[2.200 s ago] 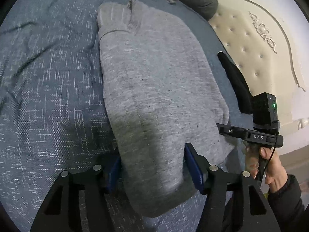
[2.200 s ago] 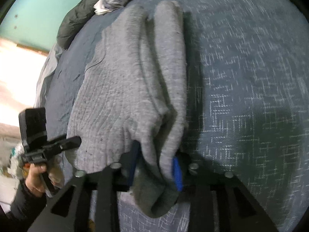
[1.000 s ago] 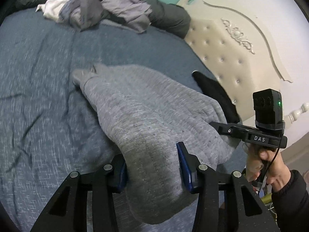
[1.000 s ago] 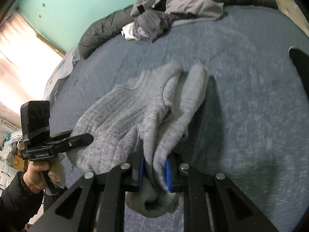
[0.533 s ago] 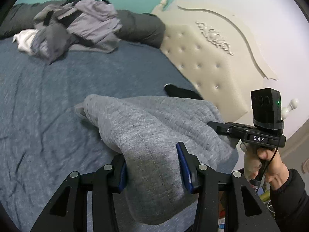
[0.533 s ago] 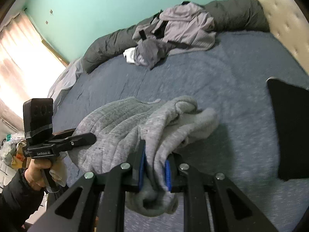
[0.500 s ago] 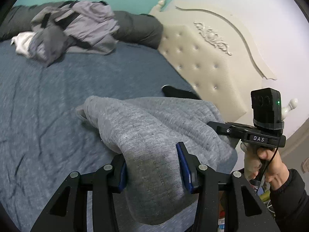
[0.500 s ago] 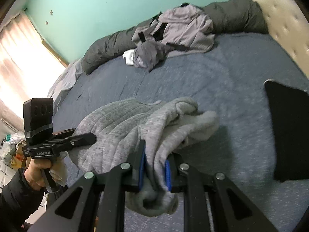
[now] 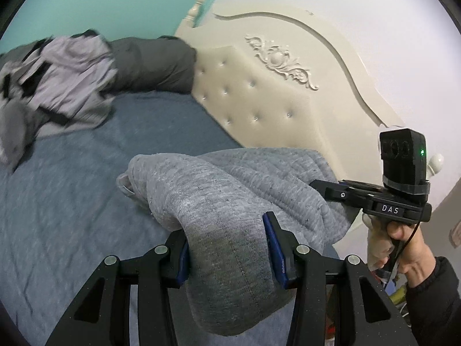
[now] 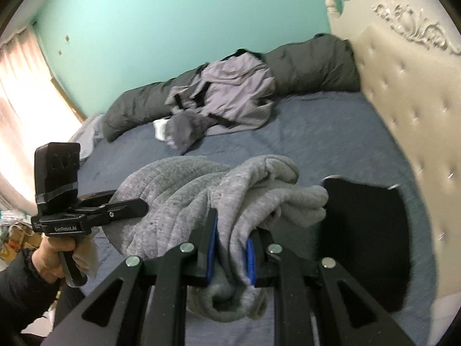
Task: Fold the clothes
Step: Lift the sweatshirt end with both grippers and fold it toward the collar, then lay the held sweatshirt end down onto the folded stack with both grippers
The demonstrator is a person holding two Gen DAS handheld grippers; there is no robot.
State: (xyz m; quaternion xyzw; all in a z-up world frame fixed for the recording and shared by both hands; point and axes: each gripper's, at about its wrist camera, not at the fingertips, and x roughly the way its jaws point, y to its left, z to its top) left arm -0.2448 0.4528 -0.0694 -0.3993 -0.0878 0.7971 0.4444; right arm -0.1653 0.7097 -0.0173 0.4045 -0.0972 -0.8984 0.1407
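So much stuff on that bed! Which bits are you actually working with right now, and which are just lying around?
In use:
- grey sweater, pinched at two spots
- left tongs, shut on it
- right tongs, shut on it

Just lying about:
- pile of lilac-grey clothes at the far side of the bed
- dark grey duvet roll
- black garment beside the headboard
- blue bedspread

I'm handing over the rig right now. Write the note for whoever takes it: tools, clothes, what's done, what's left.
Left tool: shut on the grey sweater, near hem bunched between its pads.
Right tool: shut on the grey sweater at its other near edge.
The sweater hangs between both tools, lifted above the blue bedspread.
A folded black garment lies by the headboard; the unfolded pile waits at the far side.
Left: lay the sweater down, finish folding, then do the pile.
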